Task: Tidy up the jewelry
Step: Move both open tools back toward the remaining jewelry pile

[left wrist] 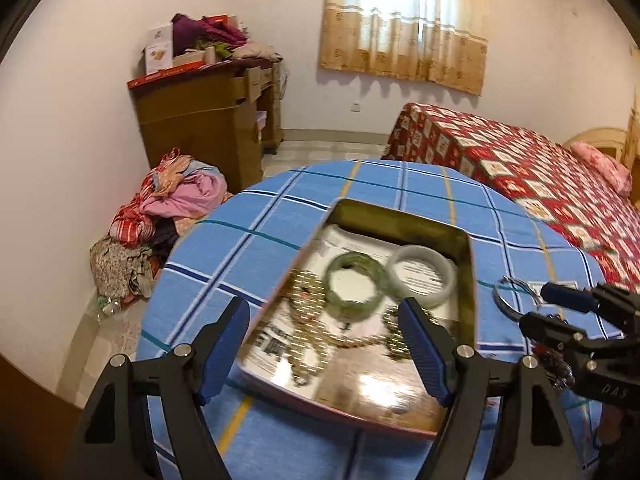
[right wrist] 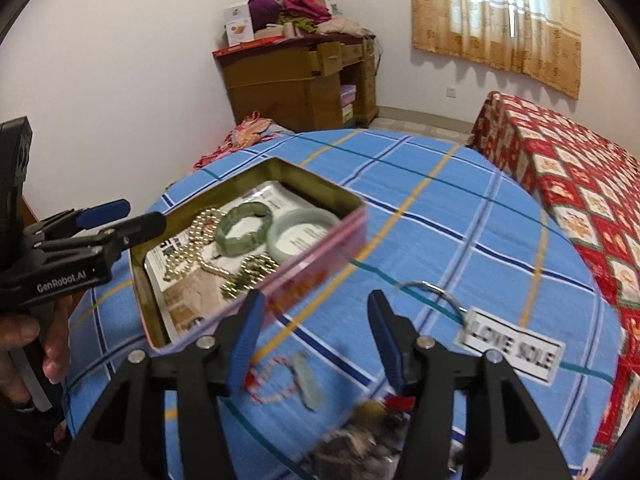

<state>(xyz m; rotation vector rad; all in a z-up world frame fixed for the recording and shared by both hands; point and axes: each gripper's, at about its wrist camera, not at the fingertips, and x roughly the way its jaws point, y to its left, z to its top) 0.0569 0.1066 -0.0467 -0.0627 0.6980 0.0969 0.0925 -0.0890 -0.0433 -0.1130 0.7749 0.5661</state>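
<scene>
A pink metal tin [left wrist: 472,280] [right wrist: 320,252] sits on the blue plaid table [left wrist: 248,248] [right wrist: 460,216]. In it lie a dark green bangle [left wrist: 354,280] [right wrist: 245,230], a pale jade bangle [left wrist: 424,280] [right wrist: 300,232] and gold bead chains [left wrist: 308,320] [right wrist: 192,240]. My left gripper [left wrist: 324,352] [right wrist: 116,216] is open above the tin's near end. My right gripper [right wrist: 316,344] [left wrist: 560,308] is open and empty, above a red bead string with a jade pendant [right wrist: 288,380]. A silver bangle with a tag [right wrist: 512,346] [left wrist: 508,296] lies to its right.
A dark pile of beaded jewelry [right wrist: 360,440] lies at the table's near edge. A bed with a red quilt [left wrist: 520,168] [right wrist: 568,168] stands to the right. A wooden desk [left wrist: 208,120] and a heap of clothes [left wrist: 160,216] are at the far left.
</scene>
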